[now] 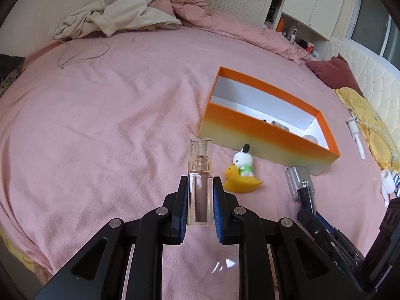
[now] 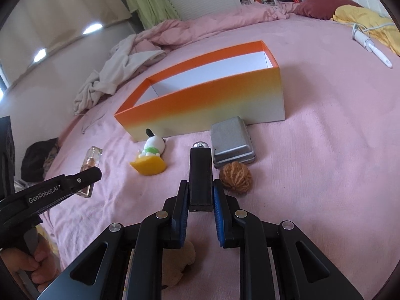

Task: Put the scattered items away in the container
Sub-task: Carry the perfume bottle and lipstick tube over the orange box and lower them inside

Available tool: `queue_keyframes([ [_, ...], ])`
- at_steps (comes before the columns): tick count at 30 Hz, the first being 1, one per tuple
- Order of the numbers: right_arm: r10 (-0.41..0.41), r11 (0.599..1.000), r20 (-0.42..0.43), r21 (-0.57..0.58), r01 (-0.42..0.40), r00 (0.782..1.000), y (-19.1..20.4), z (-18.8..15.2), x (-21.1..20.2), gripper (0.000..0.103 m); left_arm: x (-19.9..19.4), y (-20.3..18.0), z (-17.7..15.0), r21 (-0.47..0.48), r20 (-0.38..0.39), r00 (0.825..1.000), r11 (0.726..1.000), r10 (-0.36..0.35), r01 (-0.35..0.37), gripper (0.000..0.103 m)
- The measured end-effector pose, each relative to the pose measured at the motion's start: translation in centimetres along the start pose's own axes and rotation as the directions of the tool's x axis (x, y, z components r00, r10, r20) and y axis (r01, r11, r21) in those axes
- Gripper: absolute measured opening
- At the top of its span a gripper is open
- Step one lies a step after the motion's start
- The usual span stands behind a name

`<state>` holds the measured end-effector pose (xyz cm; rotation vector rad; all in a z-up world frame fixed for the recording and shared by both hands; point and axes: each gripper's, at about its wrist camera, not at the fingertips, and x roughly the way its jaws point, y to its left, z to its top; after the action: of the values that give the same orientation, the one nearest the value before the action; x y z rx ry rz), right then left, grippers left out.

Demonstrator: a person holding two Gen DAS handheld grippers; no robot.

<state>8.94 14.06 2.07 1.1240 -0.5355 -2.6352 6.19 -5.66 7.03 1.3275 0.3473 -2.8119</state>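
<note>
A clear rectangular bottle [image 1: 200,175] with a clear cap is pinched between the blue pads of my left gripper [image 1: 200,180], lifted above the pink bed sheet. In the right wrist view the same bottle [image 2: 92,161] sticks out of the left gripper [image 2: 96,172]. My right gripper [image 2: 200,182] is shut on a black tube [image 2: 200,172] with a silver tip. An orange open box [image 1: 250,125] [image 2: 200,100] lies ahead with small items inside. In front of it lie a toy dog on a yellow duck [image 1: 242,172] [image 2: 152,155], a metal tin [image 2: 232,142] and a walnut [image 2: 236,177].
A cream garment [image 1: 120,17] and a bunched pink duvet [image 1: 190,7] lie at the far side of the bed, with a cord loop [image 1: 85,52] near them. A white handled tool [image 2: 372,45], a maroon pillow [image 1: 335,71] and yellow cloth [image 1: 362,115] lie to the right. A hand [image 2: 37,262] grips the left tool.
</note>
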Motion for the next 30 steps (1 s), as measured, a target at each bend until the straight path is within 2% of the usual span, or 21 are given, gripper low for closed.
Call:
queue_keyframes([
  [8, 0.021, 1.000, 0.096, -0.002, -0.021, 0.995, 0.6, 2.3, -2.1, 0.018, -1.1, -2.4, 2.1, 0.067, 0.052, 0.998, 0.997, -0.028, 0.025, 0.019],
  [16, 0.016, 1.000, 0.188, -0.024, -0.011, 0.982, 1.3, 5.8, -3.5, 0.018, 0.0, -6.2, 3.6, 0.135, 0.052, 0.997, 0.989, -0.063, 0.056, 0.019],
  [23, -0.064, 0.995, 0.204, -0.059, 0.078, 0.977, 1.4, 8.9, -2.5, 0.018, 2.4, -8.6, 5.7, 0.193, 0.030, 0.997, 0.979, -0.077, 0.070, 0.019],
  [30, -0.089, 0.993, 0.194, -0.059, 0.102, 0.977, 1.1, 11.0, -0.4, 0.018, 5.3, -9.2, 7.3, 0.219, -0.010, 0.997, 0.973, -0.077, 0.077, 0.019],
])
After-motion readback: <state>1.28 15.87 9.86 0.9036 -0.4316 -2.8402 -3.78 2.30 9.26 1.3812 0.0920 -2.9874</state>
